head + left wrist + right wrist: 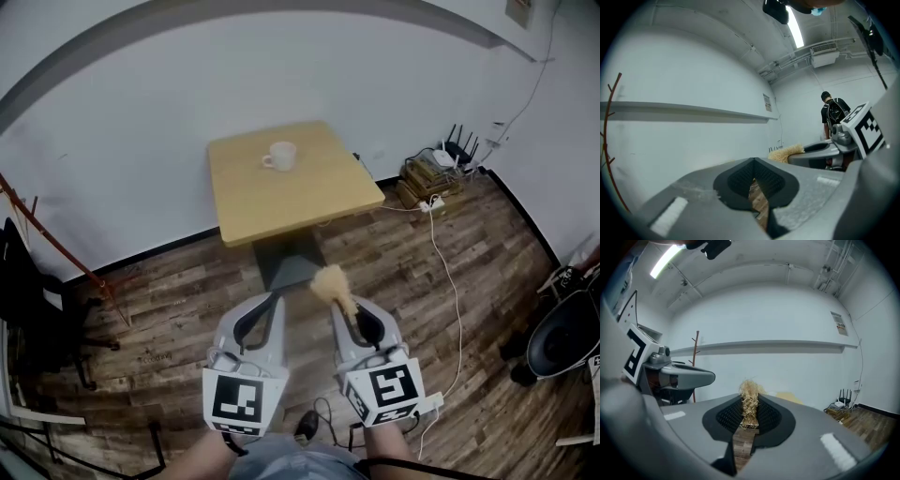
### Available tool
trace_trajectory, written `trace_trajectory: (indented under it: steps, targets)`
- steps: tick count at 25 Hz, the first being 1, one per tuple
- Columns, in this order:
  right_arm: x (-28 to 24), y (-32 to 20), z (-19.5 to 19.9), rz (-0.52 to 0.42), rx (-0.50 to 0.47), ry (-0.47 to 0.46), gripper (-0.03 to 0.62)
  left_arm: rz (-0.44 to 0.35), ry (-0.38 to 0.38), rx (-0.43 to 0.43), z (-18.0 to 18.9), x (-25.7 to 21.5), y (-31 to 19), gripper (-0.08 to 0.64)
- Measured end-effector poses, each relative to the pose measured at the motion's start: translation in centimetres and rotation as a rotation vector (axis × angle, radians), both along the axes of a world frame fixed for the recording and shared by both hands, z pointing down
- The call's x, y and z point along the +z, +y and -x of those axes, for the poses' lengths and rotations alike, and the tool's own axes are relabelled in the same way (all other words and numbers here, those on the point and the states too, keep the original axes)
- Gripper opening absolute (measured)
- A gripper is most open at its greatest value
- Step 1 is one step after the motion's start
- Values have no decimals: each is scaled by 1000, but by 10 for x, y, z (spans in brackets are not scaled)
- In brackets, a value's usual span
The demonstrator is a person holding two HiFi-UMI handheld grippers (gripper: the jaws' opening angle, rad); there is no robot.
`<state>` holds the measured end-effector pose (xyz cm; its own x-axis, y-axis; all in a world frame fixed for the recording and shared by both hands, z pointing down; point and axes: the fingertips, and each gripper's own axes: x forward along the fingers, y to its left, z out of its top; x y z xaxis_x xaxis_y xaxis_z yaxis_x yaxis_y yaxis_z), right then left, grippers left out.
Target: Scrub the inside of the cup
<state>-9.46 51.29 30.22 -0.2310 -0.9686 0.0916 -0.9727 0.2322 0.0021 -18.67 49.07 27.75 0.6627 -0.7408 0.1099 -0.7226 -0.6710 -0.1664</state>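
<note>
Wide view first: the plank floor (169,300) fills the lower half of the head view, the white wall (112,122) curves across the top, and just above centre stands the small wooden table (309,197), well apart from the person. Down at the bottom of the frame, both tools are held low and close to the body. The left gripper (271,300) sits lower left, and its own view shows the left gripper's (754,180) jaws drawn together with nothing between the pads, only floor showing through the slit. The right gripper (352,314) sits beside it, and here's the tool. The right gripper's (749,416) jaws are clamped on a straw-coloured brush (750,397), whose tuft (330,281) fans out past the tips toward the table. And the target: the white cup (280,156) stands upright on the far half of the tabletop, near its left side, handle to the left, and nothing is touching it. So this looks like the approach, with the brush in hand and no scrubbing begun. The next move calls for closing that gap to the table. The empty left gripper will likely need to open and steady the cup at its rim or handle, while the right tips the brush down into the mouth.
</note>
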Motion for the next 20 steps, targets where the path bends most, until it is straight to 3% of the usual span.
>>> trace_trajectory:
  steps: [3, 8, 17, 20]
  targets:
    - [8, -16, -1, 20, -2, -3, 60, 50, 39, -18, 0, 6, -16, 18]
    - [19, -65, -7, 48, 19, -1, 60, 64, 55, 6, -6, 14, -66, 18]
    - [8, -173, -14, 43, 59, 1, 60, 43, 55, 58, -14, 9, -176, 18]
    - [-3, -200, -14, 21, 74, 12, 60, 42, 86, 67, -15, 0, -203, 18]
